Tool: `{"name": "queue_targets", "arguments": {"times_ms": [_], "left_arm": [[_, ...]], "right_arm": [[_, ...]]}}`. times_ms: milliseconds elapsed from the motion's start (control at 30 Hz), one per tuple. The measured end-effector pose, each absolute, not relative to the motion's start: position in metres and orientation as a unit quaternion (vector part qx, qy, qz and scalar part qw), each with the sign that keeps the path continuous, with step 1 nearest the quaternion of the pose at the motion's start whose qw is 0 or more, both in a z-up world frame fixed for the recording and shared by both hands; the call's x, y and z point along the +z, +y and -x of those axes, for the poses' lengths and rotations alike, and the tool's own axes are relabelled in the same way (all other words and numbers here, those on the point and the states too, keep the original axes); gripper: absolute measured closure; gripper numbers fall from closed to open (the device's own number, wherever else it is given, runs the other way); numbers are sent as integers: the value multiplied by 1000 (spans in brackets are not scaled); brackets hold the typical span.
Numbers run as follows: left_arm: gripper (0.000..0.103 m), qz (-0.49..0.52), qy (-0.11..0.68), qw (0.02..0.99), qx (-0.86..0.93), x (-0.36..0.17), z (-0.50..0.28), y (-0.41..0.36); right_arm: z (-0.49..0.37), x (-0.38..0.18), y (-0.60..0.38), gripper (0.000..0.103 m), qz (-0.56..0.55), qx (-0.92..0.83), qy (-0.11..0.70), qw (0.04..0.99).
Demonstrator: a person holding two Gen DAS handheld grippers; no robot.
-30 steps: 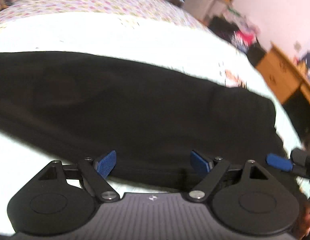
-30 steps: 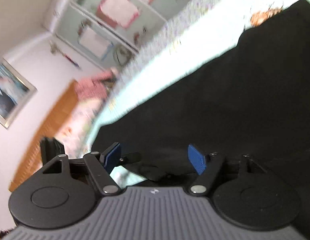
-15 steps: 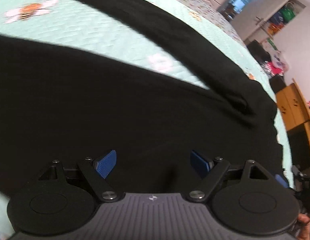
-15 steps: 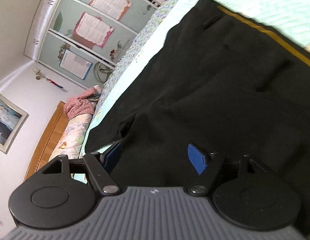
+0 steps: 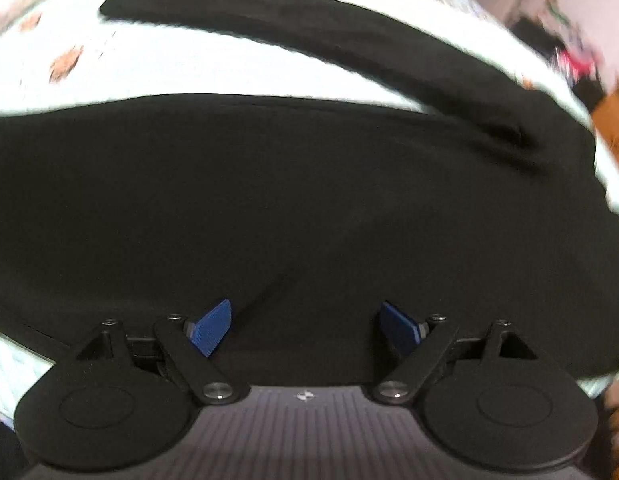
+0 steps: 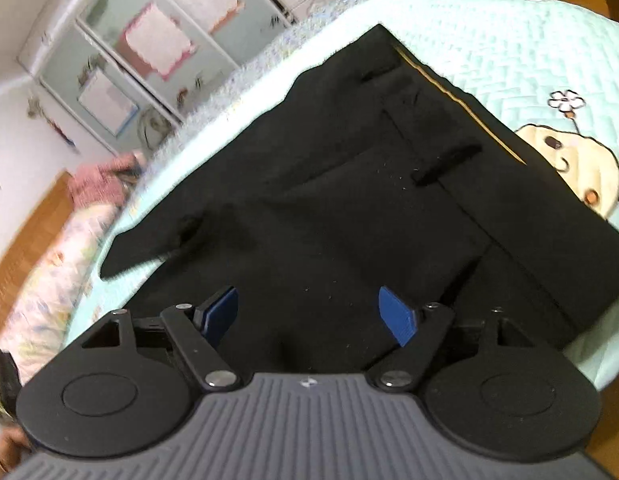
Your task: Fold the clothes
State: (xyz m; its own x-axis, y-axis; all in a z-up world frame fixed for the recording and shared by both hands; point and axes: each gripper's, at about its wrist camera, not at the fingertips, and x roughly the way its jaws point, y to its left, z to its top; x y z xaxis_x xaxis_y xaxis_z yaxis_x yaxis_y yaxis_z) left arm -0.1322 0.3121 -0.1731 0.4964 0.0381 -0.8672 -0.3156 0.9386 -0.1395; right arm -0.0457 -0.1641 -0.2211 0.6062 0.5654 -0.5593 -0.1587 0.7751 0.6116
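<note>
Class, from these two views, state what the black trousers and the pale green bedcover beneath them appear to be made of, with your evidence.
Black trousers: probably a smooth woven suiting cloth, matte; crisp belt loops and clinging lint specks suggest it. Pale green bedcover: seemingly quilted cotton-like fabric, matte; stitched herringbone ridges and a printed cartoon show.

In the left wrist view the black trousers [image 5: 293, 200] run off the frame at nine and three o'clock, so their full length stays unseen, and the gripper's housing hides their near edge at six o'clock. The bedspread [image 5: 213, 68] is washed out to white; its printed motifs at ten o'clock smear into orange blotches. Room clutter at two o'clock is too blurred to identify. In the right wrist view the pink cloth [image 6: 99, 184] at nine o'clock is smeared, the cartoon print [image 6: 565, 160] is partly covered by the waistband, and a hand [image 6: 5, 452] at seven o'clock is cut off.
</note>
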Motion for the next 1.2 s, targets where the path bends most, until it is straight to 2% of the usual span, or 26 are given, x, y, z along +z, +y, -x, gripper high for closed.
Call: {"name": "queue_targets", "arguments": {"times_ms": [300,433,567,667,767,967,1033,1133,1200], "left_arm": [[3,112,489,858,115,-184,123,298],[0,109,485,859,125,-185,121,294],[0,108,482,860,128,-184,129,297],[0,110,481,860,128,-183,130,297],[0,108,481,860,130,-183,130,296],[0,111,481,859,133,-183,130,296],[0,110,482,859,134,-182,130,296],[0,110,483,859,133,-183,130,296],[0,113,483,859,129,-182,130,297]], "right_arm": [[65,-178,-137,24,-155,212,408,874],[71,-167,-117,11,-122,248,384,881],[70,-207,-112,11,-120,235,458,849],[92,-206,-113,11,-97,247,436,860],[95,-197,-111,11,-82,243,448,856],[88,-173,-101,11,-104,248,420,867],[83,-177,-95,11,-106,244,414,871],[74,-207,-90,10,-108,236,459,850],[84,-208,-92,10,-105,245,440,858]]}}
